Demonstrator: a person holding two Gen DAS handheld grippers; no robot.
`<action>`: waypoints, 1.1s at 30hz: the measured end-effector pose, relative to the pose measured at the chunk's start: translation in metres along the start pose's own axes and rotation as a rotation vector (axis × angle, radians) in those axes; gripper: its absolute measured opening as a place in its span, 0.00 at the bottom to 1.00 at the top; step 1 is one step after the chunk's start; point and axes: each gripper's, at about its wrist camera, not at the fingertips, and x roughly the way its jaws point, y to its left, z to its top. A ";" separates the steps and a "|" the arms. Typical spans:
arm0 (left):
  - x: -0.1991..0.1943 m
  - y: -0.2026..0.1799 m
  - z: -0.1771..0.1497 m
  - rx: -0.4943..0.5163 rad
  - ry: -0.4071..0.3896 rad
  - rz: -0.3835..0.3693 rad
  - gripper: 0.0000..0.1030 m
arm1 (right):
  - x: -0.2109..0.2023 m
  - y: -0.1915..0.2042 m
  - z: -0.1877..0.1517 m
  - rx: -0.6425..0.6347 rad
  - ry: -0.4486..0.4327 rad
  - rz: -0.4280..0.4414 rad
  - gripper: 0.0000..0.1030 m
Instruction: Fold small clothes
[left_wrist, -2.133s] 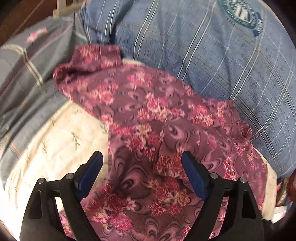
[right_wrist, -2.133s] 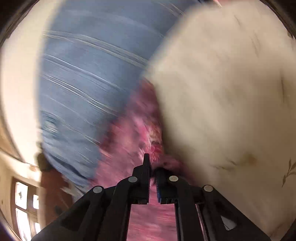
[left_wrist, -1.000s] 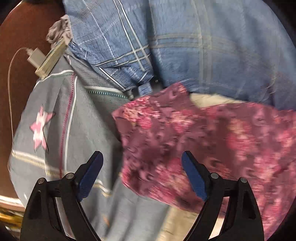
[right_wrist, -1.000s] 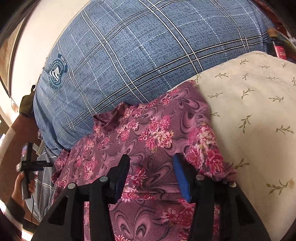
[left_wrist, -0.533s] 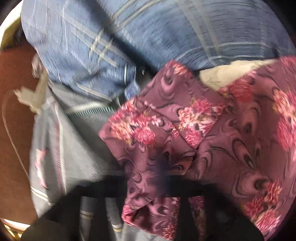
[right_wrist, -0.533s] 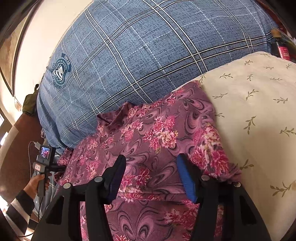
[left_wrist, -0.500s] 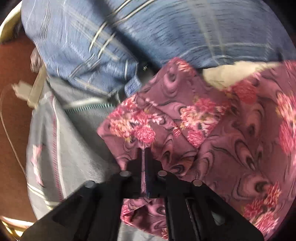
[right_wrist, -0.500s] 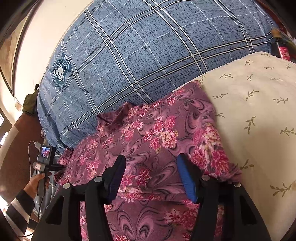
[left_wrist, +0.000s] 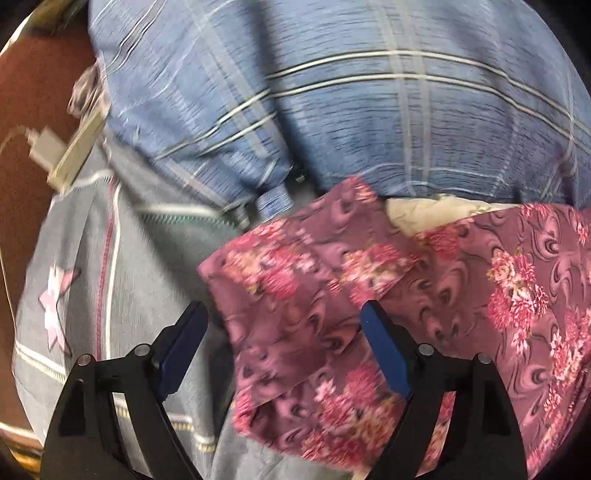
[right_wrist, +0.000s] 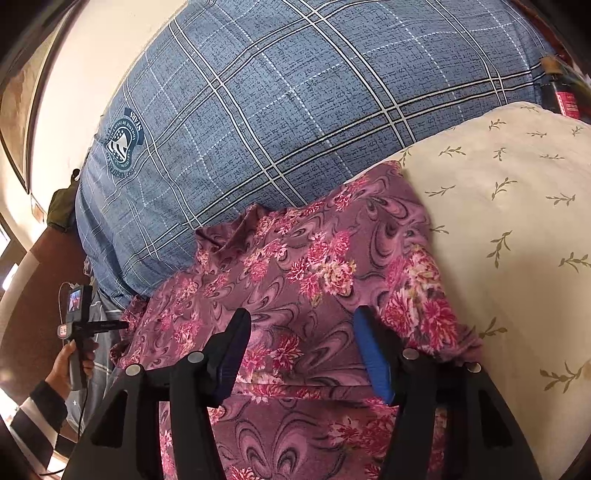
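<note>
A purple garment with pink flowers lies crumpled over a cream pillow; it also shows in the right wrist view. My left gripper is open over the garment's left end, with a folded-over flap between its fingers. My right gripper is open just above the garment's middle, holding nothing. The left gripper and the hand holding it appear at the left of the right wrist view.
A big blue plaid pillow lies behind the garment. A cream pillow with leaf print lies to its right. A grey cloth with a pink star and a white charger with cable lie at left.
My left gripper was shut on the garment's left end half a second ago and has now opened and let it go. My right gripper opened earlier and stays open and still.
</note>
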 end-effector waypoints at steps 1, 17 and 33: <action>0.004 -0.006 0.001 0.014 0.006 -0.006 0.83 | 0.000 0.000 0.000 0.000 0.000 0.001 0.58; 0.014 0.028 0.028 -0.216 -0.013 -0.133 0.10 | 0.000 -0.001 0.000 0.004 -0.007 0.027 0.61; -0.164 -0.042 -0.004 -0.197 -0.166 -0.441 0.10 | -0.002 -0.004 0.000 0.012 -0.018 0.043 0.61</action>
